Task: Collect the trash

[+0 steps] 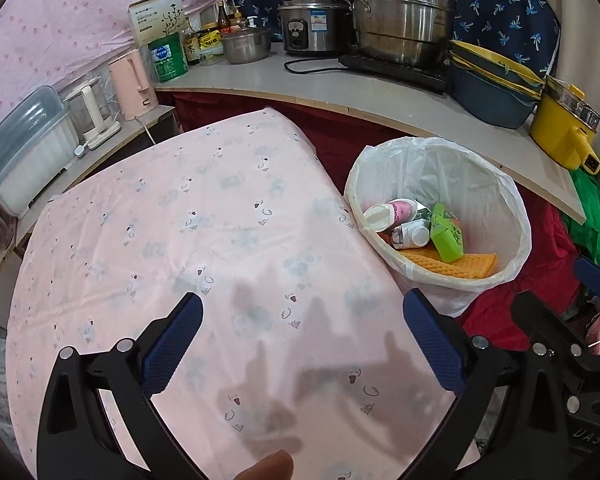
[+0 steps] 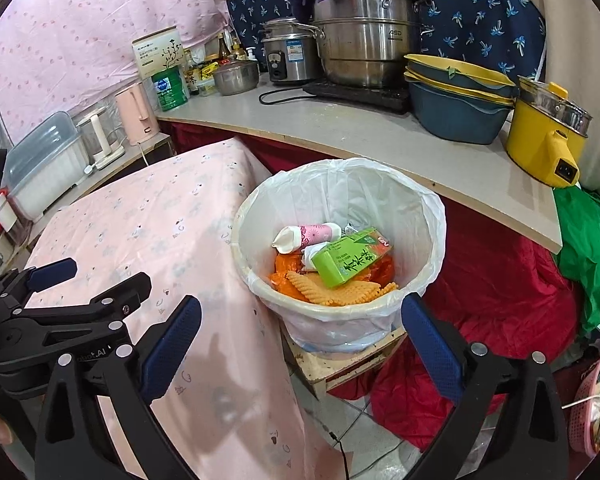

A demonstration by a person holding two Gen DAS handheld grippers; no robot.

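Observation:
A bin lined with a white bag (image 1: pixel 496 184) (image 2: pixel 428 208) stands just right of the pink-clothed table (image 1: pixel 188 232) (image 2: pixel 152 220). Inside lie a green drink carton (image 1: pixel 446 236) (image 2: pixel 350 260), a pink and white bottle (image 1: pixel 392 212) (image 2: pixel 312 234), a small white bottle (image 1: pixel 412 236) and orange wrappers (image 1: pixel 452 264) (image 2: pixel 340 294). My left gripper (image 1: pixel 302 340) is open and empty above the table's near part. My right gripper (image 2: pixel 300 338) is open and empty, in front of the bin's near rim; its black frame also shows in the left wrist view (image 1: pixel 552 344).
A grey counter (image 1: pixel 340 80) (image 2: pixel 340 128) behind the bin holds steel pots, a rice cooker, blue and yellow basins (image 2: pixel 456 96) and a yellow pot (image 2: pixel 544 136). Kettles and a plastic box stand on a shelf at left. Red cloth (image 2: pixel 496 292) lies on the floor at right. The bin rests on a wooden stool (image 2: pixel 340 364).

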